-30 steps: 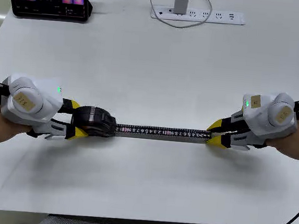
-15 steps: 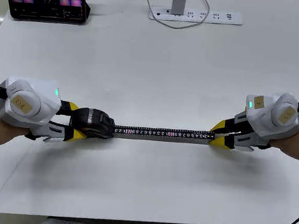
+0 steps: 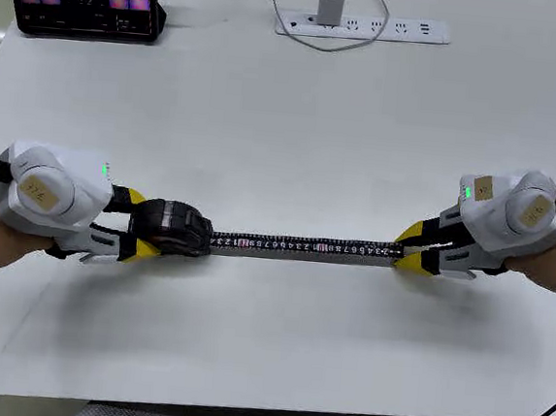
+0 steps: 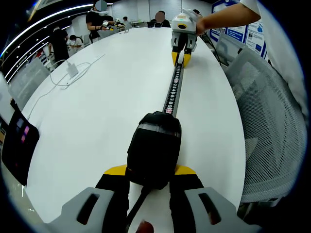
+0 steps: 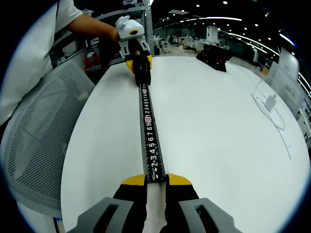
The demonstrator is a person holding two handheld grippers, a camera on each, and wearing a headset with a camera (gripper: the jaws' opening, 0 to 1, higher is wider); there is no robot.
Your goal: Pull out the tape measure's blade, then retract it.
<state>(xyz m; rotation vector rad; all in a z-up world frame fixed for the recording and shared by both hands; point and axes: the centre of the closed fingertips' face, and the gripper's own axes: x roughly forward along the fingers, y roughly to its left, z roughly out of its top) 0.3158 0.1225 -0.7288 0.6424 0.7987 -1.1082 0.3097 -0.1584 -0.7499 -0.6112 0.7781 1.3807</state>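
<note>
Head view: the left claw (image 3: 137,235) is clenched on the tape measure (image 3: 171,228), which lies on the white table (image 3: 293,151). Its blade (image 3: 304,244) runs straight across to the right claw (image 3: 408,256).

Left gripper view: the tape measure sits squeezed between the yellow-tipped jaws.

Right gripper view: the jaws pinch the blade's end.

The pull-out step looks about done. The next move calls for guiding the blade back slowly, so it does not snap in.

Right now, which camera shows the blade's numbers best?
The right gripper view: the blade runs straight from the right gripper, numerals large and readable. The head view shows it as a thin sideways strip; the left gripper view shows it receding beyond the case, numerals tiny.
</note>
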